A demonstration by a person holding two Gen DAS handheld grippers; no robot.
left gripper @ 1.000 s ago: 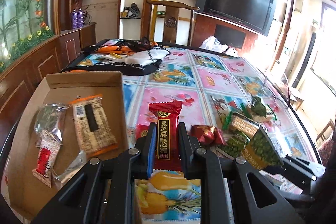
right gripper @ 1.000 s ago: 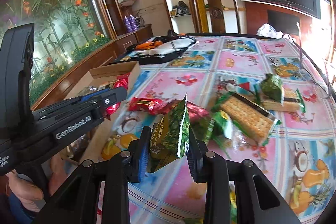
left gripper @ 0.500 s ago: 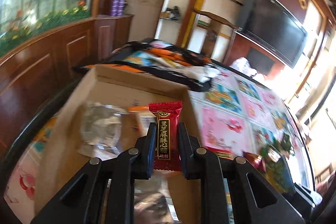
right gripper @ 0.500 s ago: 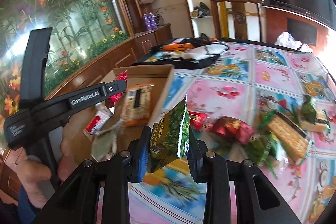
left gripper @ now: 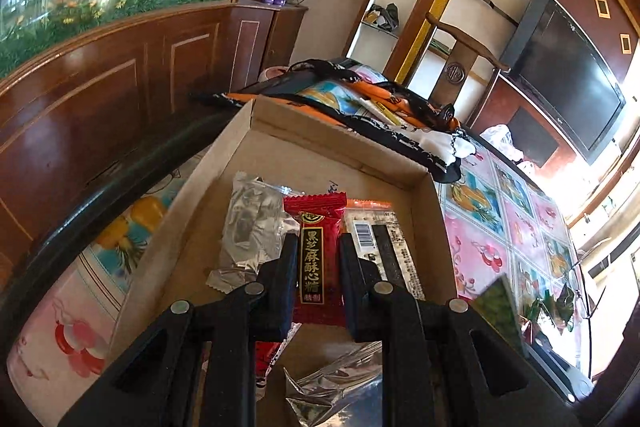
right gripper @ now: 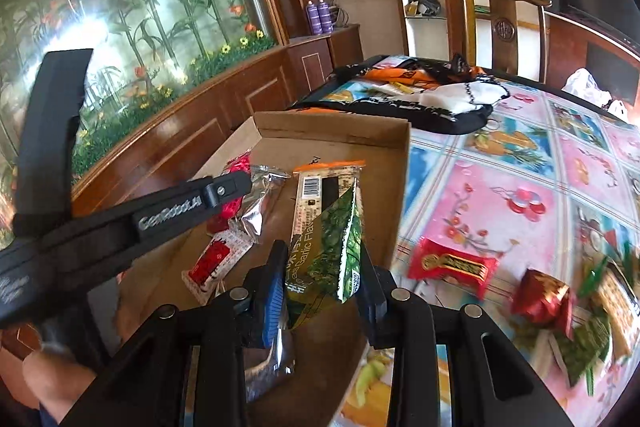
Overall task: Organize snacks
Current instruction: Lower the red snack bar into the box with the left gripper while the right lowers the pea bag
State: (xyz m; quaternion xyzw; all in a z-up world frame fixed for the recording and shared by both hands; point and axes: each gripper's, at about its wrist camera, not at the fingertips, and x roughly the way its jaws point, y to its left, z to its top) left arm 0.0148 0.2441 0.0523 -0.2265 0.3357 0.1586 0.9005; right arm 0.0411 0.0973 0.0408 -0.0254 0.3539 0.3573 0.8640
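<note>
My left gripper [left gripper: 314, 255] is shut on a red candy packet [left gripper: 318, 255] with gold characters, held over the open cardboard box [left gripper: 332, 131]. Under it in the box lie a silver packet [left gripper: 252, 227] and an orange-edged cracker packet [left gripper: 384, 243]. My right gripper [right gripper: 322, 263] is shut on a green garlic-pea packet [right gripper: 332, 247], hanging above the box's right side [right gripper: 400, 187]. In the right wrist view the left gripper's body [right gripper: 132, 223] crosses the box from the left, a hand [right gripper: 52, 375] under it.
On the fruit-print tablecloth [right gripper: 500, 195] to the right of the box lie a red packet [right gripper: 452, 267], a red foil sweet [right gripper: 542, 299] and green and cracker packets [right gripper: 588, 335]. Black-and-orange bags [right gripper: 420, 95] lie behind the box. A wooden cabinet [left gripper: 100, 99] runs along the left.
Both grippers have swung left from the loose snacks on the tablecloth to over the box, each keeping its packet. The left gripper has also rolled.
</note>
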